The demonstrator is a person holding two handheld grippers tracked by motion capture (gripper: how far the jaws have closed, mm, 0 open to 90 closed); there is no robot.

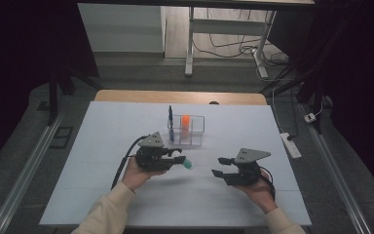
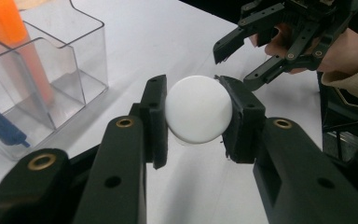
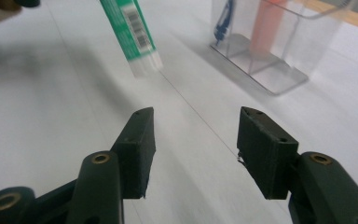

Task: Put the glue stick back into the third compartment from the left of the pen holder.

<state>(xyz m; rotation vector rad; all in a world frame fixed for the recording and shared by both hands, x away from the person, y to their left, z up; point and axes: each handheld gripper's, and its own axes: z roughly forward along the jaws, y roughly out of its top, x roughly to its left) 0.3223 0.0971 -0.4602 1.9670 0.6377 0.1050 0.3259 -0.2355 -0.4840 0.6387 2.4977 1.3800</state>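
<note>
The white table [image 1: 102, 146] carries everything, and its near edge is partly covered by the person's sleeves in the high view. A clear plastic organizer [image 1: 195, 127] sits toward the middle of the far half, closer to the far edge than the grippers are; it has compartments, with an orange marker [image 1: 185, 123] standing upright in one and a blue pen [image 1: 171, 122] in another at its left end, though from the high view it's hard to say which walls split them. The left gripper [image 1: 177, 157] hangs above the middle of the table, its jaws clamped on a glue stick [image 2: 196, 109]: in its own view you just get the round white end squeezed between the pads, and the body is hidden behind that. From the right gripper view the stick's green labelled barrel [image 3: 133, 32] pokes in from the top, cut off by the frame. The right gripper [image 3: 193, 135] is over the right side, nearer the near edge, with its jaws spread apart and nothing between them, just bare table.
</note>
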